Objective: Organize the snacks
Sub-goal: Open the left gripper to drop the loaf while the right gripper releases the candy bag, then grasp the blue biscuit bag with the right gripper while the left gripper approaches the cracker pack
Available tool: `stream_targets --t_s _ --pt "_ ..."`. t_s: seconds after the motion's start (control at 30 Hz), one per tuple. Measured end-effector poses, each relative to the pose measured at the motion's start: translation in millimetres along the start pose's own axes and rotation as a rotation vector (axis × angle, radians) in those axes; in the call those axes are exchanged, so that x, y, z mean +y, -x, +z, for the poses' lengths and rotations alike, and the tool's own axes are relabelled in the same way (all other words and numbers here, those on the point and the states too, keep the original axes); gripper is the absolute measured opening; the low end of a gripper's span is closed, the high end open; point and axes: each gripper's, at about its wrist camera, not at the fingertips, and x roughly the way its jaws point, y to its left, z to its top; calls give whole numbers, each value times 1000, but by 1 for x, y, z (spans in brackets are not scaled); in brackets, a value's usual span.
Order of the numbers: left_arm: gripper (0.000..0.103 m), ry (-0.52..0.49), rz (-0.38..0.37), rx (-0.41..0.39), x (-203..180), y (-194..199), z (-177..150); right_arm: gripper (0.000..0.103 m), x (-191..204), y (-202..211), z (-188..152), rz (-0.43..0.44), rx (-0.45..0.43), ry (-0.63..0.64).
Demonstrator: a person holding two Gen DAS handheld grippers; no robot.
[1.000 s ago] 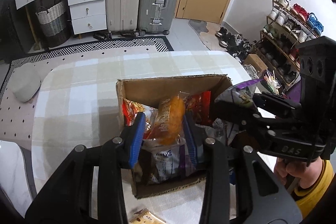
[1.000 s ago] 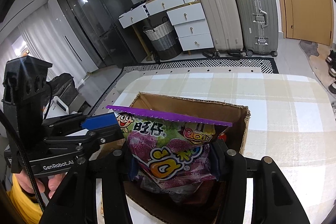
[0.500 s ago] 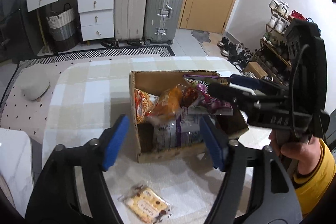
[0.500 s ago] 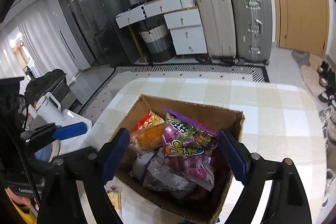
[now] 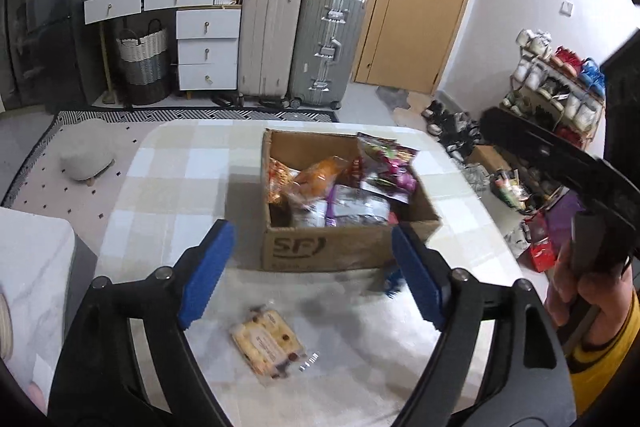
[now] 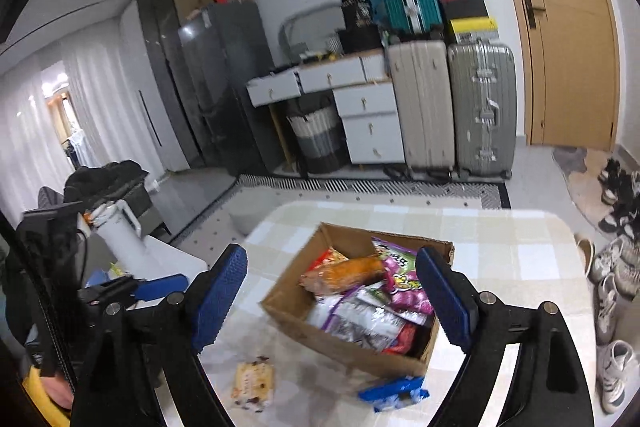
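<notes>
An open cardboard box (image 5: 344, 253) stands on the checked table, also seen as the box (image 6: 344, 345) in the right wrist view. Inside lie an orange packet (image 5: 318, 179), a purple bag (image 5: 386, 165) and silver-purple packets (image 6: 360, 319). A biscuit packet (image 5: 266, 343) lies on the cloth in front of the box, and a blue packet (image 6: 394, 393) rests against the box's near corner. My left gripper (image 5: 311, 233) hangs back from the box, jaws opening, nothing between them. My right gripper (image 6: 330, 259) hovers above and before the box, jaws opening, also empty.
The table (image 5: 172, 187) has a rounded far edge. A white counter (image 5: 28, 267) with a white jug (image 6: 118, 235) stands left. Suitcases (image 5: 324, 47), drawers (image 5: 206, 47) and a basket line the back wall. A shoe rack (image 5: 556, 87) is right. A hand (image 5: 592, 291) grips the other tool.
Both grippers opened and let their packets drop into the box, the orange one from the left, the purple bag from the right. Both then drew back and up from the box.
</notes>
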Motion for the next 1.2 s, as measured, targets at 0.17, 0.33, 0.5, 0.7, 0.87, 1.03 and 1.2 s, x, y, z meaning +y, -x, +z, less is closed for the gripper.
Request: stream_targets --t_s 0.17,0.33,0.5,0.7,0.87,1.03,1.2 --pt "82 56 -22 -29 -3 28 -21 99 27 57 -21 22 -100 39" --pt "89 72 6 -74 -8 57 -52 102 43 101 -57 35 -186 38" --pt "102 64 17 -139 -16 89 -80 102 47 125 -93 47 -215 3" --pt "102 58 50 -155 -17 107 -106 102 46 143 -131 50 -235 -34" --pt "102 72 80 -114 -10 97 -127 102 39 144 -155 16 -208 -51" --pt "102 94 73 -58 -4 72 -137 102 29 135 -168 4 -159 -81" --pt "102 100 79 -36 1 51 -137 102 16 118 -173 -16 -118 -99"
